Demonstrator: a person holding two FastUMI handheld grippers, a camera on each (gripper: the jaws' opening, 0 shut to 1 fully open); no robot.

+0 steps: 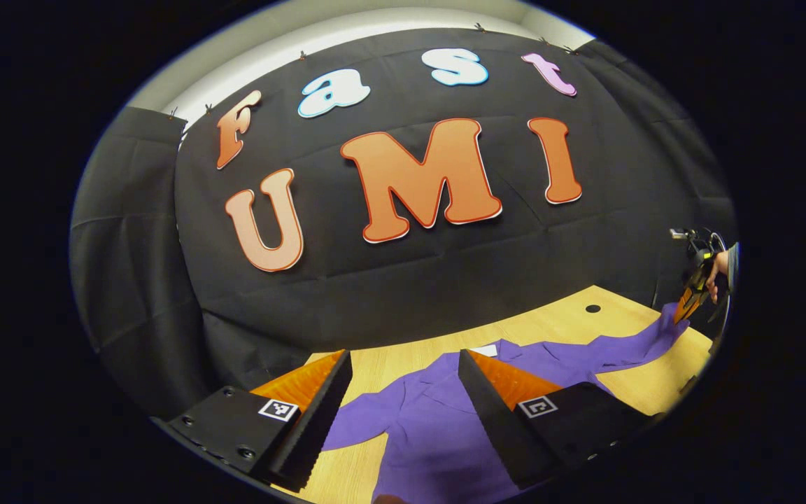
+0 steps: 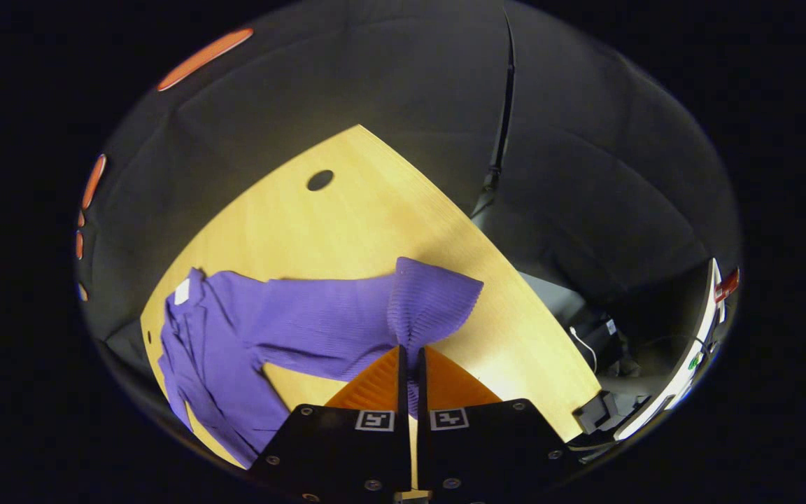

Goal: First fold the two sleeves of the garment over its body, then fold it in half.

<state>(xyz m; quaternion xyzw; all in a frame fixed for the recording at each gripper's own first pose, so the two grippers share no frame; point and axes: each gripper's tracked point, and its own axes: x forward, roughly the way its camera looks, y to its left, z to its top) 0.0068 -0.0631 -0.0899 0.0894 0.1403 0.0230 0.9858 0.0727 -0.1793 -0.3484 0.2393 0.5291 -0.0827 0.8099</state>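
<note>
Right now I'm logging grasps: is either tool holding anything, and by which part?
The right tool pinches the purple garment by its sleeve cuff. The left tool is open, holding nothing.

Pale wooden table [image 2: 347, 224] with a dark round hole [image 2: 320, 180], black cloth wall [image 1: 445, 280] behind.

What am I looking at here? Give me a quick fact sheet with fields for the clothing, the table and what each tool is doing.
garment: purple knit top, spread on the table
table: light wood, with a dark round hole
right tool: shut on the sleeve cuff, cuff lifted
left tool: open above the garment body, holding nothing
folds: none done yet, the pinched sleeve is stretched outward
surroundings: black cloth wall
</note>
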